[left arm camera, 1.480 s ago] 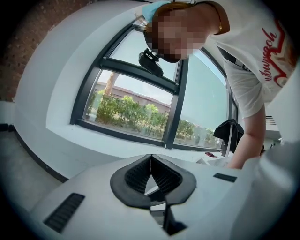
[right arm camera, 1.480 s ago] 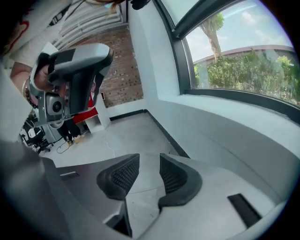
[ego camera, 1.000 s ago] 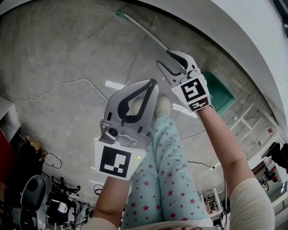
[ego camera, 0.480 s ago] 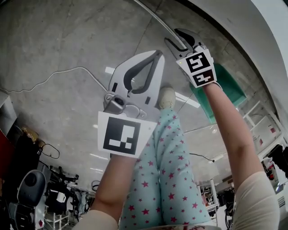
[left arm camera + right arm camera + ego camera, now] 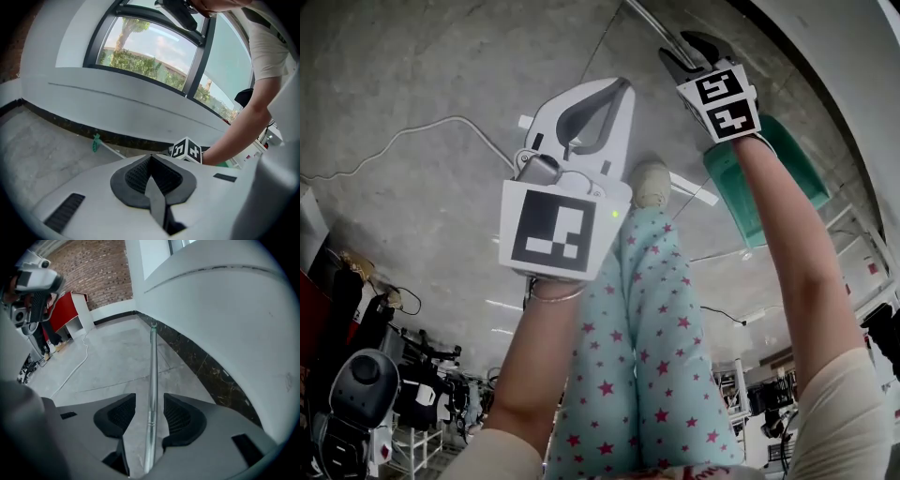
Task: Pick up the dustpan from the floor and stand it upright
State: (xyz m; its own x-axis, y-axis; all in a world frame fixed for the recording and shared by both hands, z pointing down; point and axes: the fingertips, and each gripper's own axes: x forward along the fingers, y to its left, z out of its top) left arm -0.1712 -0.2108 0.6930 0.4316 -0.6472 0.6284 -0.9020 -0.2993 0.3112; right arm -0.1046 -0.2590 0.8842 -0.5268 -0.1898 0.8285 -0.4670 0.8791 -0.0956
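Both your hands have come down toward the floor since the earlier frame, and the right gripper (image 5: 680, 49) now straddles the long metal handle (image 5: 645, 19) instead of hovering short of it. Its jaws have just been opening and stand spread wide. In the right gripper view the handle (image 5: 152, 380) runs straight up between the two dark pads (image 5: 119, 416), with a gap on each side, so nothing is pinched yet.

Your left gripper (image 5: 623, 86) has its jaws pressed together with nothing between them. The left gripper view shows the two ribbed pads (image 5: 140, 176) meeting at the tips. It hangs above the bare concrete, beside your shoe (image 5: 652, 183) and apart from the handle.

The dustpan (image 5: 797, 164) lies on the floor (image 5: 441, 75), its green pan partly hidden under your right forearm in the head view. Its handle stretches away from the pan along the dark strip at the foot of the curved white wall (image 5: 225, 310) and ends in a small green cap (image 5: 96, 143).

A pale cable (image 5: 412, 141) snakes over the concrete well to the left of your left gripper. In the right gripper view a red cabinet (image 5: 63, 310) stands by the brick wall at the far end of the room.
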